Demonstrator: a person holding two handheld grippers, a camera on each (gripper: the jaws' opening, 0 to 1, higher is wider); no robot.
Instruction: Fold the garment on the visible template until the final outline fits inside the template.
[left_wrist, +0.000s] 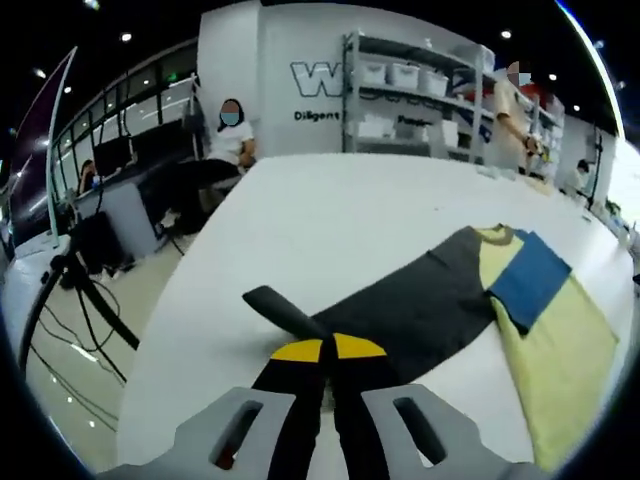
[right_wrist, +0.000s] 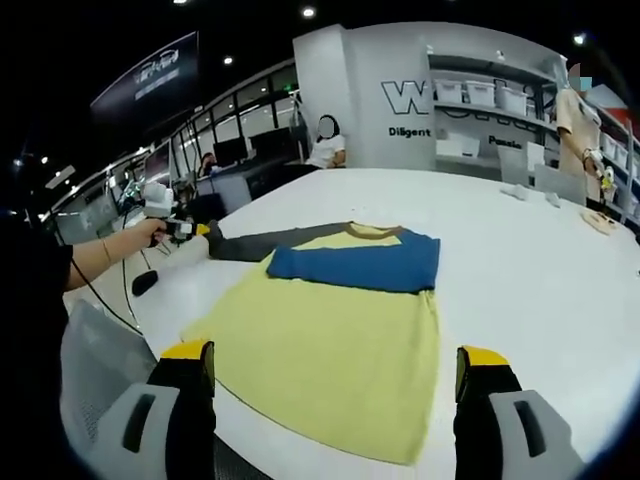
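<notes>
Far left in the right gripper view, the person's hand (right_wrist: 150, 232) holds the left tool (right_wrist: 190, 231) right at the cuff of the grey sleeve (right_wrist: 262, 241), which lies stretched out flat on the white counter (right_wrist: 520, 260). In the left gripper view that same left tool (left_wrist: 328, 349) has its yellow-tipped jaws pressed together, pinching the end of the grey sleeve (left_wrist: 400, 305).

Moving right, the garment (right_wrist: 330, 355) is spread on the counter: mostly pale yellow body, with a blue sleeve (right_wrist: 360, 265) folded across the chest just below the collar (right_wrist: 372, 232). Can't make out any template outline under it.

The right tool (right_wrist: 335, 372) hovers over the near hem with its jaws spread wide, one on each side of the yellow body, not touching the cloth as far as I can see.

Background: shelving with white bins (right_wrist: 480, 92) against the wall, and a seated person (left_wrist: 232, 140) beyond the counter's far end.
</notes>
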